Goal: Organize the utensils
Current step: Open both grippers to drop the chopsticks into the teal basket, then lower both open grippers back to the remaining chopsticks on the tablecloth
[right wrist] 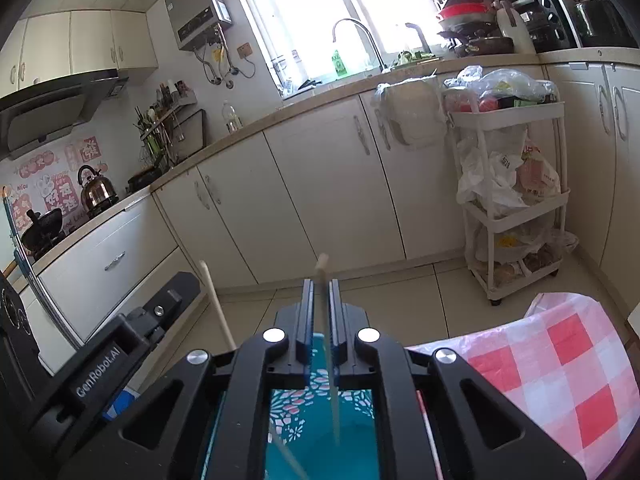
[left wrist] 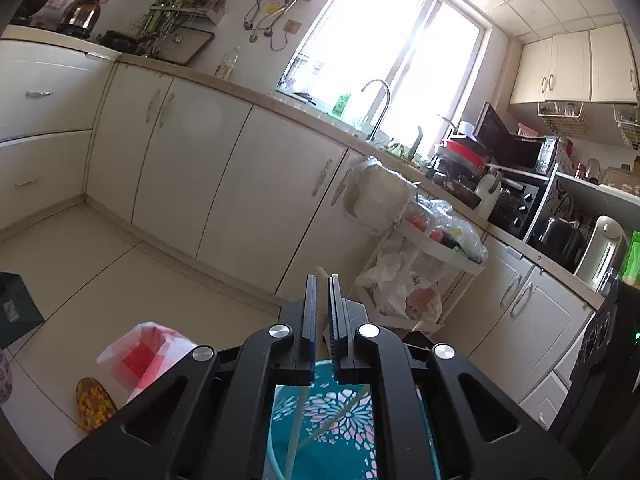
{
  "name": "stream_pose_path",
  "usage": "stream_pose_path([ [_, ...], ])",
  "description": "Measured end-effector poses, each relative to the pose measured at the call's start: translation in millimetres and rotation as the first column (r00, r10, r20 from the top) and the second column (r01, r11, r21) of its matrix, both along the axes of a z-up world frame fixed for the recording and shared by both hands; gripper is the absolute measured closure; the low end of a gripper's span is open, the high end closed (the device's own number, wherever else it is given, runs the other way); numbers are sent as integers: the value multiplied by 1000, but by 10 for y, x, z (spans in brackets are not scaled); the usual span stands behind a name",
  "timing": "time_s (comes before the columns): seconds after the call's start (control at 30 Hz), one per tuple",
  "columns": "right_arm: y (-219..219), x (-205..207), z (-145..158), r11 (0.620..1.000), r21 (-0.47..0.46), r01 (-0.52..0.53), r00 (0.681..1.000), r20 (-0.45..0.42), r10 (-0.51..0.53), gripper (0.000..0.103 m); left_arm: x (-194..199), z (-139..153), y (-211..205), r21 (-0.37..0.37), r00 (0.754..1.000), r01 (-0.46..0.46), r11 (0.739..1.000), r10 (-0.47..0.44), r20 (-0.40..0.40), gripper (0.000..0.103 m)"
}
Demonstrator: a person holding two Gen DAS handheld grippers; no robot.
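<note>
R gripper (right wrist: 320, 312): jaws nearly together, pinching a pale chopstick (right wrist: 322, 276) that stands betw. them, tip above the fingers.
L gripper (left wrist: 322, 312): jaws close, narrow gap; can't tell if gripping anything.
Teal floral container (right wrist: 320, 432): directly below both grippers; chopstick runs down into it.
2nd chopstick (right wrist: 218, 304): just left of R gripper, tilted.
Checked bag (right wrist: 560, 368): beside container, R side.

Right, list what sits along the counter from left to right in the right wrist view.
Black wok → shiny metal kettle → clear plastic bottle → green dish-soap bottle → curved chrome faucet → stacked pans with red lid.
</note>
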State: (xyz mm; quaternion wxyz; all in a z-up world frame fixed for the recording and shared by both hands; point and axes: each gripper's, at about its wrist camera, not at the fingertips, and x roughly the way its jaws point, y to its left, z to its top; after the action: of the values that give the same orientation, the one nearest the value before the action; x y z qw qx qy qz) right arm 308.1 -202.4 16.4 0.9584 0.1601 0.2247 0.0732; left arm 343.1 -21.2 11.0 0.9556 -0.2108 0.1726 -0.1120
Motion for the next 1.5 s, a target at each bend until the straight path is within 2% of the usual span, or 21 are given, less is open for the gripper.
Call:
stream_pose_path([
  [0.1, -61, -144, 7, 1000, 5, 0, 1000, -11, 0, 85, -124, -86, 14, 32, 999, 16, 999, -15, -37, 96],
  [0.13, -90, -204, 19, 1000, 8, 0, 1000, -13, 0, 84, -186, -96, 28, 50, 999, 19, 999, -17, -49, 91],
  [0.2, -194, -435, 32, 1000, 21, 11, 1000, -19, -11, 80, -338, -107, 65, 76, 998, 15, 997, -9, -68, 75],
  [0.27, -300, -704, 17, 999, 30, 23, 1000, -20, -22, 78, -578, -107, 157, 101, 997, -26, 995, 34, -71, 43],
  [0.33, -385, -1026, -71, 999, 28, 31, 999, -40, -30, 77, -847, -138, 236, 125, 996, -57, 990, 66, -67, 34],
  [0.47, -437, -1503, -381, 1000, -16, 25, 989, -144, -27, 77, -1241, -287, 292, 220, 990, -55, 974, 82, -115, 28],
  [0.57, -407, -1751, -713, 999, -49, 13, 969, -246, -25, 78, -1441, -479, 250, 282, 981, -20, 959, 74, -180, 26],
  [0.73, -325, -1857, -1138, 997, -79, -21, 923, -384, -11, 78, -1592, -809, 123, 345, 957, 65, 936, 40, -288, 26],
  [1.0, -94, -1793, -1337, 985, -146, -93, 903, -430, 22, 78, -1436, -1187, -197, 455, 919, 184, 871, 11, -394, 26],
  [1.13, 18, -1798, -1380, 970, -211, -119, 902, -432, 16, 78, -1391, -1299, -332, 479, 901, 246, 843, -18, -433, 27],
  [1.33, 3, -1813, -1396, 965, -235, -119, 900, -436, 5, 82, -1415, -1423, -483, 499, 881, 306, 811, -42, -471, 40],
  [1.4, -1, -1802, -1398, 962, -245, -124, 899, -438, 5, 84, -1409, -1481, -504, 492, 863, 327, 807, -43, -503, 49],
  [1.43, 3, -1801, -1397, 960, -249, -127, 899, -439, 5, 84, -1401, -1494, -498, 480, 856, 334, 811, -47, -515, 59],
  [1.5, 3, -1796, -1401, 960, -250, -129, 898, -440, 6, 90, -1427, -1494, -497, 473, 855, 332, 816, -48, -517, 70],
])
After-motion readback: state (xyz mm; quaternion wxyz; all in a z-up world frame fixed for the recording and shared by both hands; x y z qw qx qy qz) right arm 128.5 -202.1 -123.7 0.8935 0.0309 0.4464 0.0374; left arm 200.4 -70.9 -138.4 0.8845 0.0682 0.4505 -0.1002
